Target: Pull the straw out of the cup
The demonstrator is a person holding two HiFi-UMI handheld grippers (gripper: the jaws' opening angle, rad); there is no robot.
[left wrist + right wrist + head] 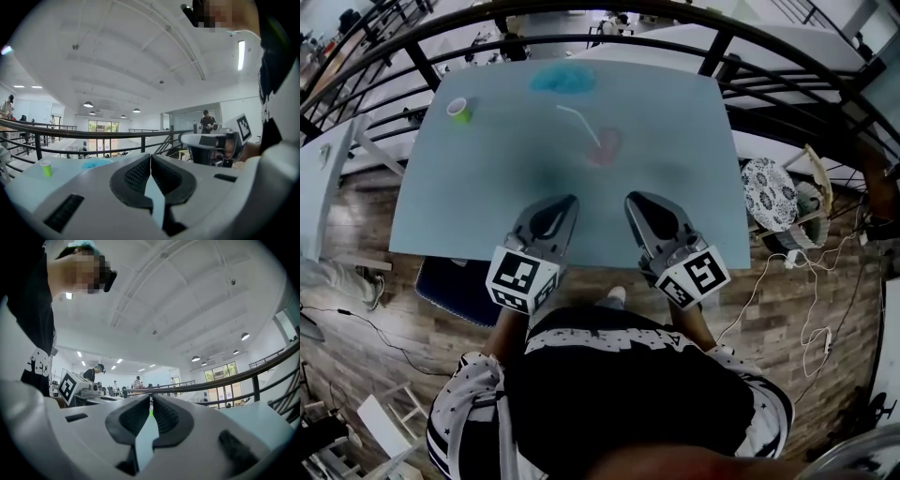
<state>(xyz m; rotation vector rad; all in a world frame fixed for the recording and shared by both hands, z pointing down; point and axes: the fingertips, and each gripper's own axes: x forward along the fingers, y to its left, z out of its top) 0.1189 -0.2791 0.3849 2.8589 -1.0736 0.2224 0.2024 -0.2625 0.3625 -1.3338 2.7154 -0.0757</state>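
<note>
Fingers first: the left gripper's (150, 157) black ribbed fingers (133, 176) meet at their tips, closed on nothing. The right gripper's (151, 397) fingers (166, 417) stand the same way. Their tips are drawn together with only a sliver of gap below, and nothing is clamped there either.

From the head view we see both tools over the near edge of the pale blue table (469, 206). They are on our side of the cup (607, 147) and well apart from it, one to its near left and one to its near right. The cup is pinkish, see-through and blurred, so we cannot tell whether it stands or lies. The white straw (575, 120) has its near end at the cup and slants away to the far left.

Far to the cup's left sits a small green cup (459, 110), and beyond the cup lies a blue heap (564, 80). Past that a black railing (715, 53) curves round. There is wooden floor (394, 291) below and a white ceiling (140, 56) overhead.
</note>
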